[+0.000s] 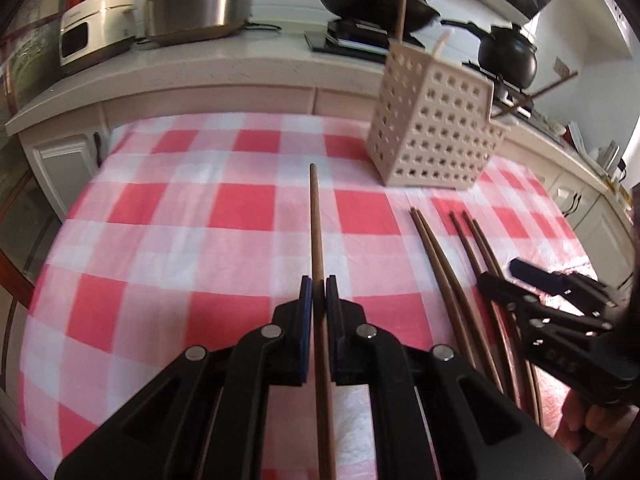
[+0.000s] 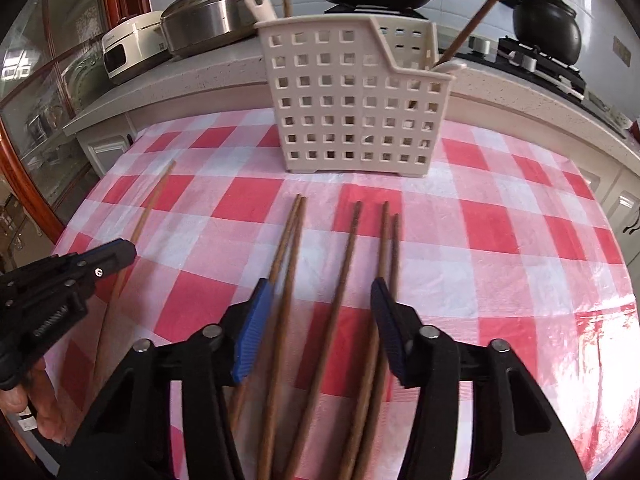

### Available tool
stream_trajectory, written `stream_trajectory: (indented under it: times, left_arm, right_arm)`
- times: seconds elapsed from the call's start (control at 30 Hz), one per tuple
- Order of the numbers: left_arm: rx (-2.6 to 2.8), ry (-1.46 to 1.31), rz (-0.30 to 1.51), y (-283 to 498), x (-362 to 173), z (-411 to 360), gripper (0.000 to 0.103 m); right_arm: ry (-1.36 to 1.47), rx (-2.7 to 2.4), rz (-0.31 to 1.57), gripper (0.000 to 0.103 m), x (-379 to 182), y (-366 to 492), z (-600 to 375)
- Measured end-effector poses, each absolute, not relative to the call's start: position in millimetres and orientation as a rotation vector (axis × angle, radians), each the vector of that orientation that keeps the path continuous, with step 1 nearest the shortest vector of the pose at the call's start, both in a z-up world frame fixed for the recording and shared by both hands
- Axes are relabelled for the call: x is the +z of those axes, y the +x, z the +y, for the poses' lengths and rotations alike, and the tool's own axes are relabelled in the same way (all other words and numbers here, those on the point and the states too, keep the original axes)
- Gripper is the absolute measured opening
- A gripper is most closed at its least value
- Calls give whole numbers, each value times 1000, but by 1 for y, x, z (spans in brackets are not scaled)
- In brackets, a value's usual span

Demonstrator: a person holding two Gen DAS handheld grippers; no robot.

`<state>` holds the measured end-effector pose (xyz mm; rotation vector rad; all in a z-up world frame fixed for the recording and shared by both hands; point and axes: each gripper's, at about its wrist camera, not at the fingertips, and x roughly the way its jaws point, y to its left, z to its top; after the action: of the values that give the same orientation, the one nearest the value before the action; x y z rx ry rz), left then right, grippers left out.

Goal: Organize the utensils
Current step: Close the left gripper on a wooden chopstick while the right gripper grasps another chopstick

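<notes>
L gripper (image 1: 319, 292): clenched on one long brown wooden chopstick (image 1: 315, 216), held mid-shaft w/ the tip pointing fwd, prob so it can be tipped up into the caddy.
R gripper (image 2: 318, 300): jaws spread wide, holding nothing, low over the loose chopsticks (image 2: 348, 264) – looks lined up to pick the next one.
Loose chopsticks: five, lying roughly parallel on the red-and-white checked tablecloth (image 2: 500, 236), tips toward the caddy.
Caddy: beige perforated plastic utensil holder (image 2: 352, 108), upright at the cloth's far edge; a few sticks & a white handle already stand in it.
Progress: partly done, judging by that.
</notes>
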<state>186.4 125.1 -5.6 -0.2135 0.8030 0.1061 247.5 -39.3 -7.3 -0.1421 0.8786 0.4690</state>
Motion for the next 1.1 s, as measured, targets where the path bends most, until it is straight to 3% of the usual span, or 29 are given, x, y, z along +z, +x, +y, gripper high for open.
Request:
stream_trajectory:
  times: [0.1, 0.37, 0.67, 0.8, 1.1]
  left_arm:
    - [112, -224, 784, 181, 1, 132, 7]
    - [119, -239, 763, 172, 7, 139, 7]
    - [119, -244, 765, 170, 4, 139, 7]
    - [117, -242, 767, 169, 4, 137, 7]
    - [117, -229, 736, 161, 19, 129, 7]
  right_arm:
    - [-155, 480, 905, 35, -14, 250, -30]
    - [-169, 476, 928, 27, -24, 251, -25]
    - [-214, 472, 912, 24, -28, 247, -22]
    - [-209, 507, 909, 9, -28, 246, -20]
    - [-120, 548, 844, 8, 7, 234, -41]
